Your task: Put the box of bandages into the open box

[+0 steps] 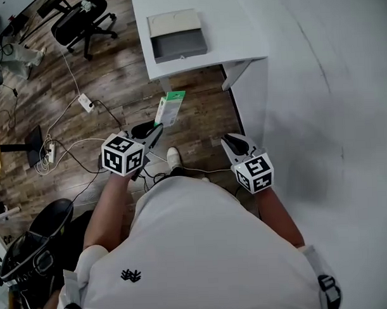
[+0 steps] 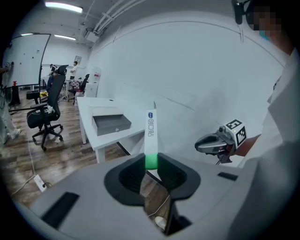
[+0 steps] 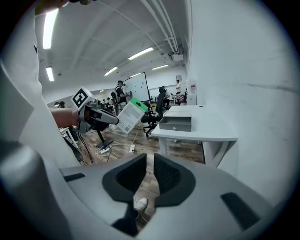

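Evidently grips the flat white-and-green cardboard box of bandages (image 2: 151, 133) in the left gripper (image 1: 156, 130), pinched by its green end so that most of the carton juts clear ahead of the jaws. Holds it edge-on and roughly upright, probably to leave a free end ready for lowering into the shallow grey metal open box (image 1: 180, 51). Hangs well short of that open box, over the brown wooden floor (image 1: 115, 77) on the near side of it, not yet above the white table (image 1: 240, 29) that bears it.

Presents the open box with its cream lid thrown back on the far side and its cavity facing up, close to the near table edge, which should let a carton drop in from the front.

Leaves the right gripper (image 3: 149, 174) with jaws slightly apart and nothing between them, only floor and a white shoe (image 3: 140, 204) visible through the gap. Hovers on the near side of the open box too, a little to its right, likely spare for steadying.

Shows a small blue logo and blue lettering down the carton's narrow white edge, too small to read. Bears fine dark print on the broad white face, equally illegible. Carries black-and-white square markers on each gripper's cube, without letters.

Reads as the carrying stage, placement not yet done.
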`<state>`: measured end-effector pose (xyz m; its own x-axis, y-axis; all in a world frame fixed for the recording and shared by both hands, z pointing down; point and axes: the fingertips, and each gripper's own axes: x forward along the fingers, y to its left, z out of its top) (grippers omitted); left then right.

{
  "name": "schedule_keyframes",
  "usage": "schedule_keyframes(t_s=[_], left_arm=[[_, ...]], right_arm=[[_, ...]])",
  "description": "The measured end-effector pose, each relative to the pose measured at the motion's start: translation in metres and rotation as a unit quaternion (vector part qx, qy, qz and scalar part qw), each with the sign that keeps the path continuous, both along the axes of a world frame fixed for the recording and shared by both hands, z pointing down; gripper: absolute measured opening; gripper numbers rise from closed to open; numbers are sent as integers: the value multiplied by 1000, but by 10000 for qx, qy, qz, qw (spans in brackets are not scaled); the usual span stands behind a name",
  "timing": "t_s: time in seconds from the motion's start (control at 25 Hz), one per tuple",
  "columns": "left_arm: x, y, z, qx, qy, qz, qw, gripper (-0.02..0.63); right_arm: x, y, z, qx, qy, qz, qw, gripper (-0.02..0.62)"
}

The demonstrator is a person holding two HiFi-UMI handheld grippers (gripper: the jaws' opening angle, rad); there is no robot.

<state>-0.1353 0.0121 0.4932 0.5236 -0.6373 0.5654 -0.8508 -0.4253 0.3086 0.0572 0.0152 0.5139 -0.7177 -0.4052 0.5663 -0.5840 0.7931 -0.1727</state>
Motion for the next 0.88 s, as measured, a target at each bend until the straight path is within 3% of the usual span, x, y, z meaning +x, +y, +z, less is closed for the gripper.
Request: schedule_keyframes(t_s=[0.4,0.6,0.88], left_arm=[[-36,-99,2,145,-283,431,9986,83],[-36,-155,6,44,-473,363,9982,83],[-37,-230,18,-178,-1140,299,9929,83]], right_arm=[[-28,-47,-3,-9,46,428,9991,52],[-16,-90,6,-115,16,394,9992,52],[-9,-171,3,9,-118,-8,9999,52]])
